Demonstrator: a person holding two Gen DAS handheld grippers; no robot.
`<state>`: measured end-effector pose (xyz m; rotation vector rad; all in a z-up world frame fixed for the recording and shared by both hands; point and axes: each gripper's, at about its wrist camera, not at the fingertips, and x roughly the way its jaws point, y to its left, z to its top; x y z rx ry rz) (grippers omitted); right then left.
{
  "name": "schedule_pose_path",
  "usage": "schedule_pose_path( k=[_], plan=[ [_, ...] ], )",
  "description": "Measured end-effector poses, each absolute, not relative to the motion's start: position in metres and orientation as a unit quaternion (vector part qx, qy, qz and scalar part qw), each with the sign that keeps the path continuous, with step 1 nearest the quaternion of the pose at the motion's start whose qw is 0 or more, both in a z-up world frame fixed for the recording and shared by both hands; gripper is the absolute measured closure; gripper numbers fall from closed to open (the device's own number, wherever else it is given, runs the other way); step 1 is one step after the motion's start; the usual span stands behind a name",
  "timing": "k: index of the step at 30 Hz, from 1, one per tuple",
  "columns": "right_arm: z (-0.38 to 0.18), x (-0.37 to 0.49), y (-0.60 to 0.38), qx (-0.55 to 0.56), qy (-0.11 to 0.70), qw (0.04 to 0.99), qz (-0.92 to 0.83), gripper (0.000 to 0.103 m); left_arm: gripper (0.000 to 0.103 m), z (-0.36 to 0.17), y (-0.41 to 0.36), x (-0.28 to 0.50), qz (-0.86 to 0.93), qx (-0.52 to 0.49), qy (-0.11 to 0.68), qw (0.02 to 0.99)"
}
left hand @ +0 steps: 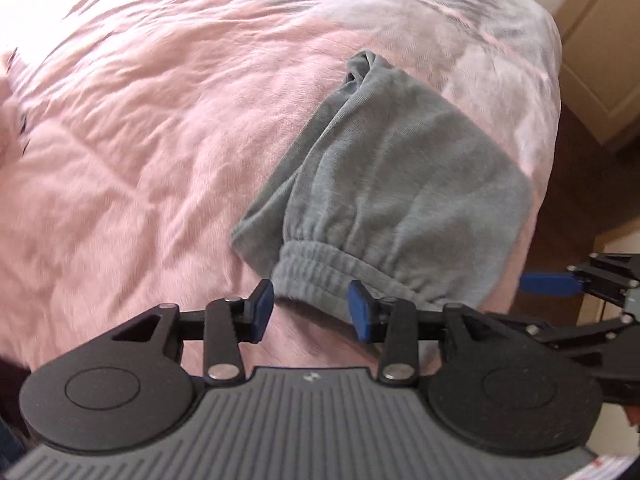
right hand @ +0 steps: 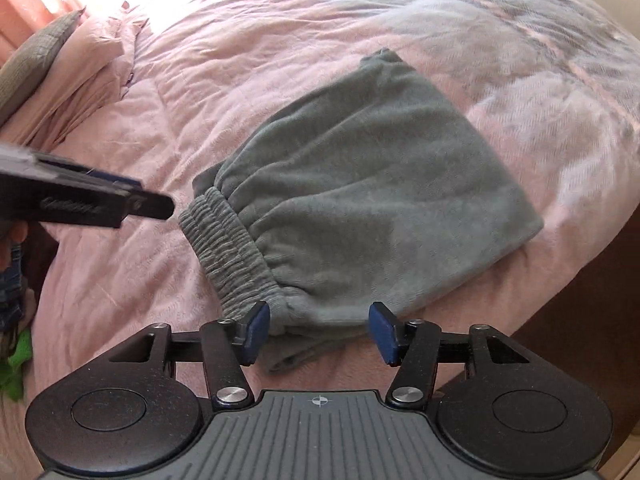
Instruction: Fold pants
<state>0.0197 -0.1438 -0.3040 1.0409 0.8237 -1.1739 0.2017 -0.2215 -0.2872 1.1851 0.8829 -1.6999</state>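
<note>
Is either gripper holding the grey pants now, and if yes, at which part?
Nothing is held. The left gripper and the right gripper are both open above the elastic waistband of the folded grey pants.

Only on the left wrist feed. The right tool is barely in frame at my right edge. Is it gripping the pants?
Observer: No. The right tool is open over the near edge of the folded grey pants, and its pads are not pinching the cloth.
Operator: What's off my left edge?
Observer: Stacked pillows, a grey one on top of pink ones.
Operator: Any other clutter?
Observer: A bright green cloth at the lower left of the right wrist view, past the bed's edge.
</note>
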Motion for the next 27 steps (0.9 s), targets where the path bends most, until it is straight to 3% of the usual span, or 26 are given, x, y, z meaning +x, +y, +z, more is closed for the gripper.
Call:
schedule_pose_path(
  k=[13, 27],
  plan=[
    [-0.269, -0.029, -0.156, 0.38, 0.43, 0.716, -0.397, 0.051, 0.059, -0.247, -0.144, 0.163, -0.578, 0.409, 0.442, 0.551],
    [-0.253, -0.066, -0.158, 0.353, 0.429, 0.741, -0.377, 0.051, 0.056, -0.221, -0.109, 0.125, -0.547, 0.354, 0.458, 0.604]
  ],
)
